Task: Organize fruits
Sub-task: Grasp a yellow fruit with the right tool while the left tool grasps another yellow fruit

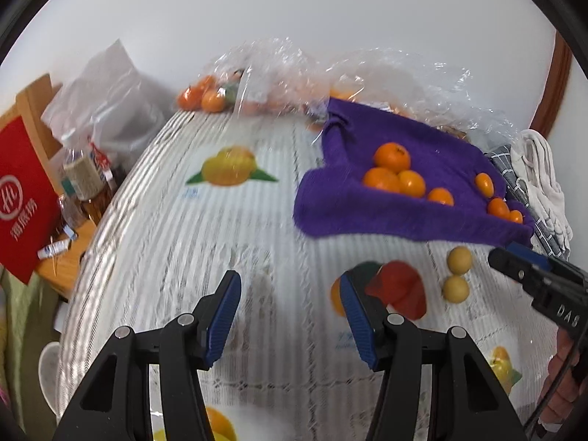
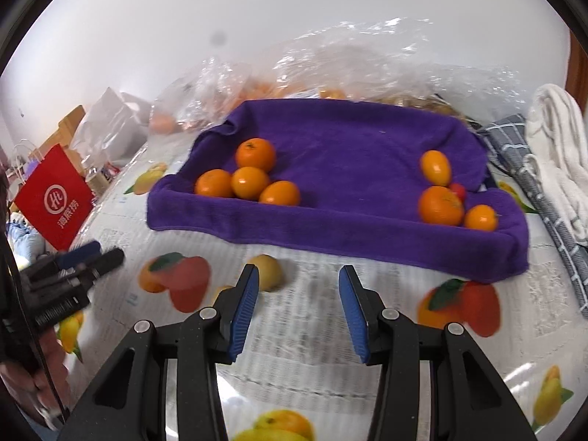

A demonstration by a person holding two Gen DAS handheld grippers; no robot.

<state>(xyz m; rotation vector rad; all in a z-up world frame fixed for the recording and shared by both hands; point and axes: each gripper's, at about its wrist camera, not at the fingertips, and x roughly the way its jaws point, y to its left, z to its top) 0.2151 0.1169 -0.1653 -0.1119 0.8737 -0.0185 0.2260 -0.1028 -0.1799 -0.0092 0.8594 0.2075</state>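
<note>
A purple towel (image 2: 367, 228) lies folded up at its edges on the table. On it sit two groups of oranges: one at the left (image 2: 250, 180) and one at the right (image 2: 441, 202), with a small red fruit (image 2: 457, 190) tucked behind. Two small yellow fruits (image 1: 459, 259) (image 1: 455, 288) rest on the tablecloth in front of the towel. My right gripper (image 2: 298, 283) is open with nothing between its pads; one yellow fruit (image 2: 270, 270) shows just beyond its left finger. My left gripper (image 1: 290, 294) hangs open over bare tablecloth, left of the yellow fruits. Each gripper shows in the other's view (image 1: 514, 261) (image 2: 103, 255).
The tablecloth (image 2: 294, 349) carries printed fruit pictures. Clear plastic bags with more oranges (image 1: 205, 97) (image 2: 330, 66) line the back. A red paper bag (image 2: 55, 198) and bottles (image 1: 82, 176) stand at the left. A grey checked cloth (image 2: 514, 154) and a white cloth (image 2: 558, 139) lie at the right.
</note>
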